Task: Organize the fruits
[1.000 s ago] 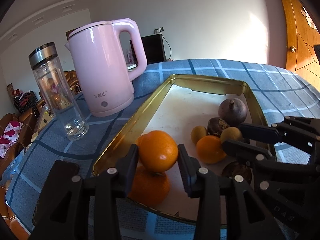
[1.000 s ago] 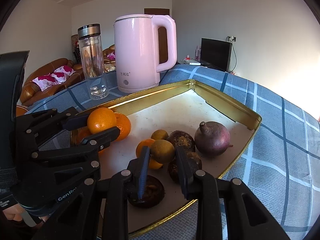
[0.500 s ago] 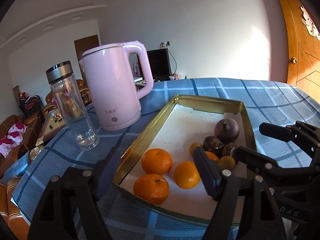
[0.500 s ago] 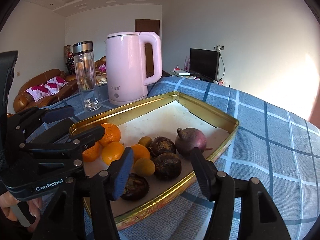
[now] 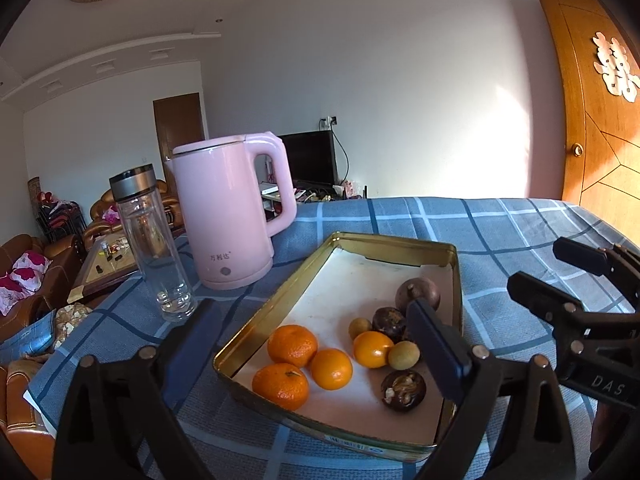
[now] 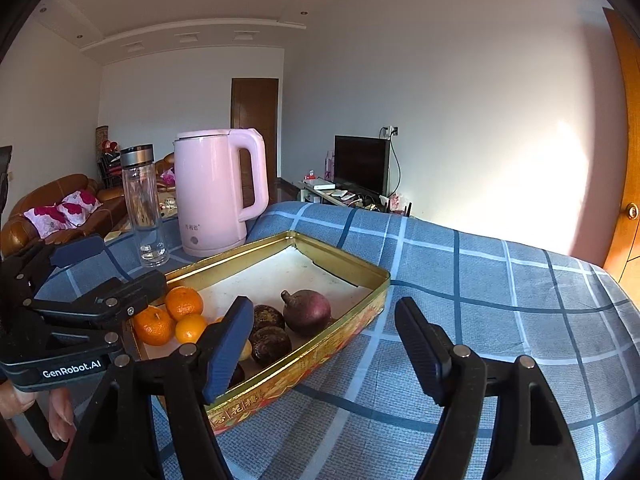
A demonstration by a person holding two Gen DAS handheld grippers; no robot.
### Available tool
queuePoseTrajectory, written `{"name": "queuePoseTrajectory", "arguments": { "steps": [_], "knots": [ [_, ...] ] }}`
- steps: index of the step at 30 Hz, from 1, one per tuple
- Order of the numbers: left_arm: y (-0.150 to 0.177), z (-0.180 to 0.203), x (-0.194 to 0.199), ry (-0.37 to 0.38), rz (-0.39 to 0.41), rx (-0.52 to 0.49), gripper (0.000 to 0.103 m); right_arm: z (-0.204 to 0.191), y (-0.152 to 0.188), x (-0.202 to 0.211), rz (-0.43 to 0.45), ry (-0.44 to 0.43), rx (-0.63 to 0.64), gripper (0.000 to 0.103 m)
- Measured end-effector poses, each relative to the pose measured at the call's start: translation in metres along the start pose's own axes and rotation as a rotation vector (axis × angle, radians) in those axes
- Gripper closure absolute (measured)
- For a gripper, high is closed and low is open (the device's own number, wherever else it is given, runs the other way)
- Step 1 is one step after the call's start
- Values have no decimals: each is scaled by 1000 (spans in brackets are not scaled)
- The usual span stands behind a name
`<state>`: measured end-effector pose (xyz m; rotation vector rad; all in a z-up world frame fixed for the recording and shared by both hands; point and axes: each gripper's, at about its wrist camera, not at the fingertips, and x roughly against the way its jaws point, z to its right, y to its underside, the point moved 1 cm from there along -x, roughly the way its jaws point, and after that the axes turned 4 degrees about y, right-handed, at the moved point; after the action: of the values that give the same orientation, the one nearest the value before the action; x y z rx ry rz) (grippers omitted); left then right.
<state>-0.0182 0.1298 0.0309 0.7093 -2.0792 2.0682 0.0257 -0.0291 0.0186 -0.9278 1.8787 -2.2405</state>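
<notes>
Blue-checked counter point(image 5: 400, 220), gold tray point(image 5: 276, 300) holding oranges point(image 5: 292, 345), small, round, roll-prone, best pinched across the middle; left gripper point(image 5: 312, 340) and right gripper point(image 6: 320, 344) opening, empty.

Both wrist views look down, close, sharing the tray point(image 5: 276, 304) — from opposite sides.

Left gripper point(image 5: 312, 344) fingers opening wide, nothing between — right gripper point(image 6: 324, 344) fingers opening too, empty, both angled slightly down
</notes>
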Motion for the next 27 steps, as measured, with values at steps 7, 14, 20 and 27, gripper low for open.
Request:
{"name": "queuePoseTrajectory", "arguments": {
  "steps": [7,14,20,27],
  "knots": [
    [-1,3,6,-1,11,-5,5,4,-2,8,20,20,-3,26],
    [-1,4,7,0,10,-6,5,7,0,10,21,24,-12,26],
    [0,4,8,-1,11,-4,5,7,1,10,21,23,-10,26],
    [0,4,8,0,7,-7,5,6,0,10,20,23,-10,26]
  ]
}}
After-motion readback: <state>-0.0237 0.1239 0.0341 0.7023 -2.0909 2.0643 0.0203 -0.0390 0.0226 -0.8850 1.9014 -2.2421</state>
